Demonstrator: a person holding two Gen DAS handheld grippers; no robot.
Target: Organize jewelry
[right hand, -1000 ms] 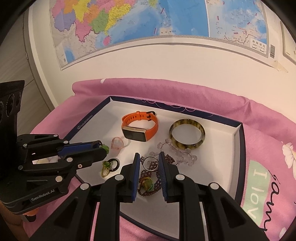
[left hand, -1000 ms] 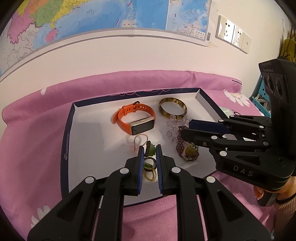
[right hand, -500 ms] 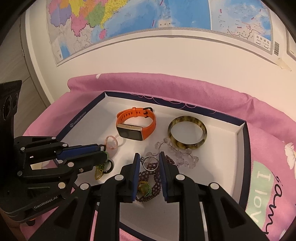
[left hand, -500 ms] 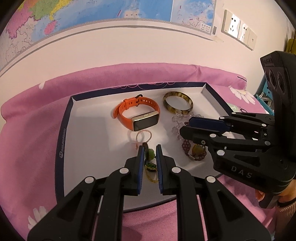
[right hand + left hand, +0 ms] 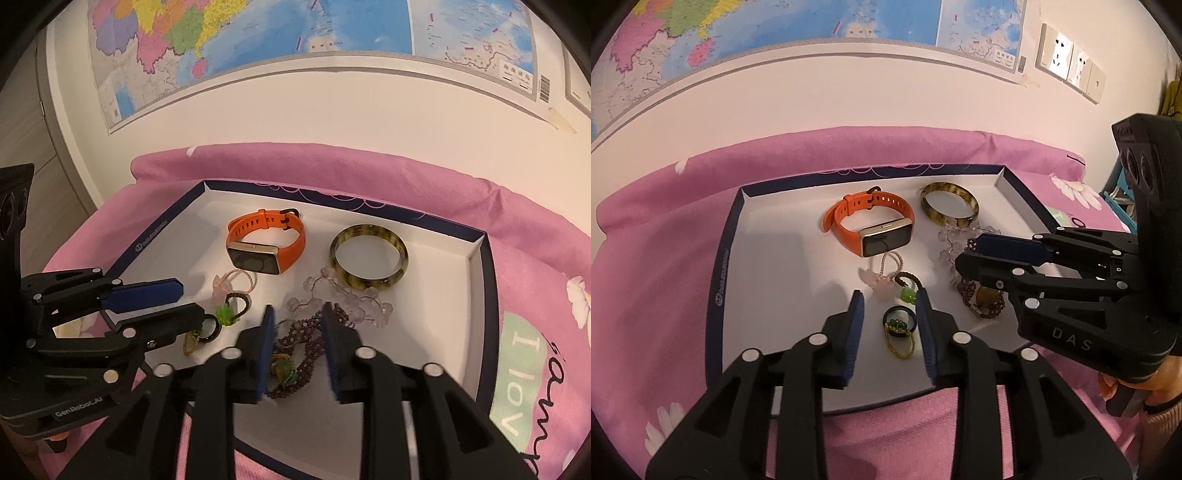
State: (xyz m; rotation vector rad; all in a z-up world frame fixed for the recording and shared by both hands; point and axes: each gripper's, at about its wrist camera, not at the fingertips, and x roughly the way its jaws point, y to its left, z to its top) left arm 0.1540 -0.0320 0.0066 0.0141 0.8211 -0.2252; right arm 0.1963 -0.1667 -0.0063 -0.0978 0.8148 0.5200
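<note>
Left wrist view: both grippers, the left gripper point(image 5: 889, 306) and right gripper point(image 5: 297, 325), hover with jaws just parted, gripping nothing, over rings point(image 5: 899, 325) and a bead bracelet point(image 5: 295, 354) near the tray's point(image 5: 716, 258) front edge (light, slippery, tangle-prone; pinch the band); gripper bodies hide some beads.

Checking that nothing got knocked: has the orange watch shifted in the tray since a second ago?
No. The orange watch still lies just left of the brown bangle, near the tray's far wall, as before.
</note>
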